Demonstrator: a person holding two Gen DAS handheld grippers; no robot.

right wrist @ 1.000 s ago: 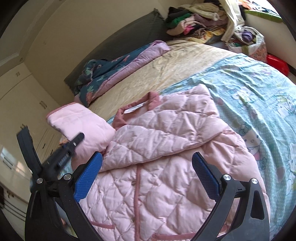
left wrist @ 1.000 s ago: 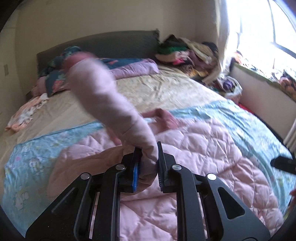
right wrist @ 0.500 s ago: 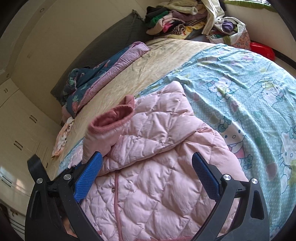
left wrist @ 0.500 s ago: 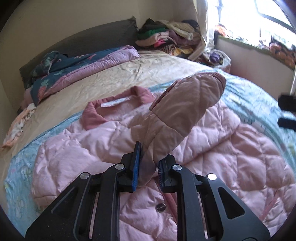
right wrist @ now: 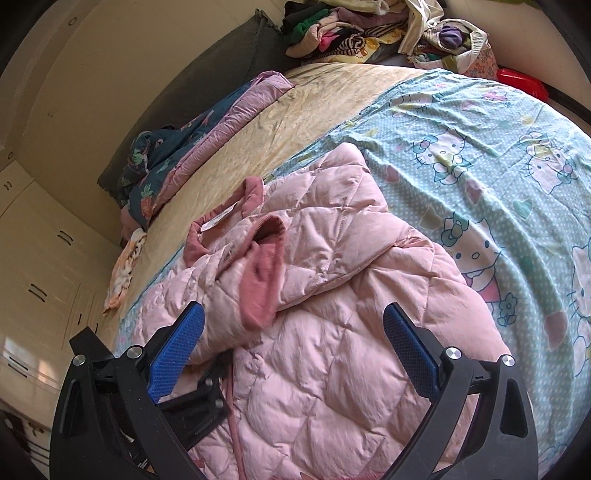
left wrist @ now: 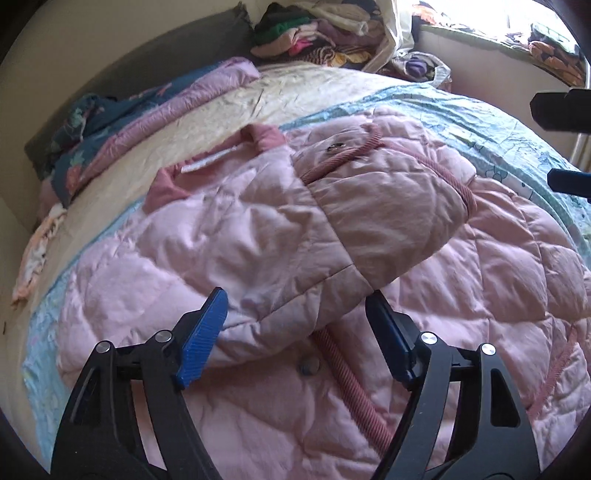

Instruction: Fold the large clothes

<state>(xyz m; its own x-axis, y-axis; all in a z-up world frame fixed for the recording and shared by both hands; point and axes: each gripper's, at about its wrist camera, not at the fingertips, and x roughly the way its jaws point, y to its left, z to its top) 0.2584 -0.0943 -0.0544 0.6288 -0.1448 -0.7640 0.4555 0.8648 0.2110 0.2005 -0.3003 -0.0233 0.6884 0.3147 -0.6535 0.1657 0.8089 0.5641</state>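
Left tongs (left wrist: 295, 332): released, jaws spread either side of a folded-over sleeve (left wrist: 369, 206), gripping nothing. Right tongs (right wrist: 293, 343): likewise released and empty above the garment. Pink quilted jacket (right wrist: 332, 332): lay flat on the bed's blue cartoon-print sheet (right wrist: 498, 155), both sleeves folded across its front. Beyond: beige bedspread (right wrist: 295, 110), rumpled duvet (left wrist: 155, 122), heaped clothes (right wrist: 351, 33).
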